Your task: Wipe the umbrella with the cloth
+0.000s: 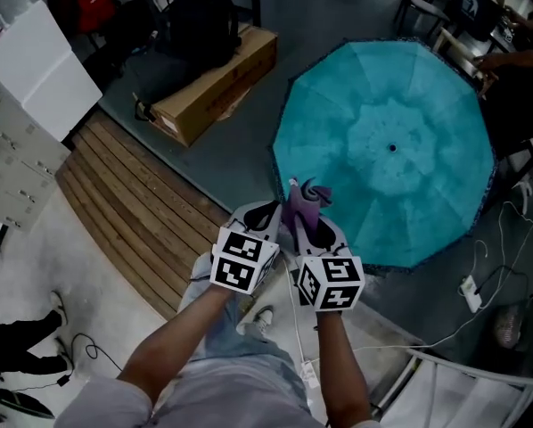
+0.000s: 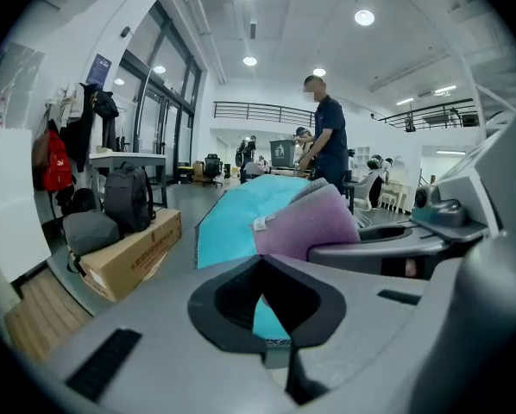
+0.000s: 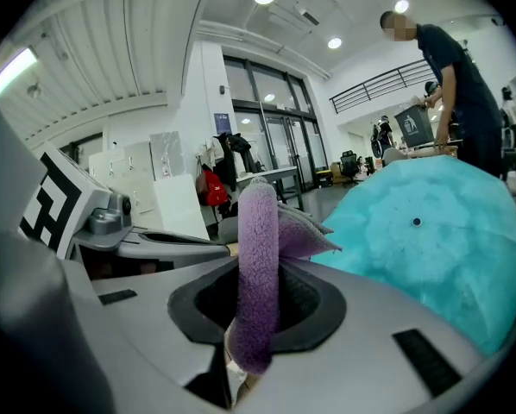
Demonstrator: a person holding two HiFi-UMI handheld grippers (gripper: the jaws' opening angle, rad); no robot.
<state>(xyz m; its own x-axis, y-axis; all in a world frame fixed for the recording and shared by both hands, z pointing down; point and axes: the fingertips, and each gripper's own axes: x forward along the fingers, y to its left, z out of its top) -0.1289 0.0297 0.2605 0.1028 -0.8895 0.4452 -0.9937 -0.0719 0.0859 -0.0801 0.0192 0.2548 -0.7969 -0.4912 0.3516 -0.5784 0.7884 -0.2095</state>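
Open teal umbrella (image 1: 387, 150) lies canopy-up on the grey floor, just ahead of the person holding both tools. R gripper (image 3: 258, 309) has its jaws clamped on a folded purple cloth (image 3: 260, 257), which sticks up betw. them, near the canopy's edge but not touching it. L gripper (image 2: 271, 300) sits right beside it, jaws together w/ nothing in them. Cardboard box (image 1: 215, 83) and wooden decking (image 1: 133, 212) are off to the left. Another person (image 2: 327, 141) stands at a table beyond the umbrella.
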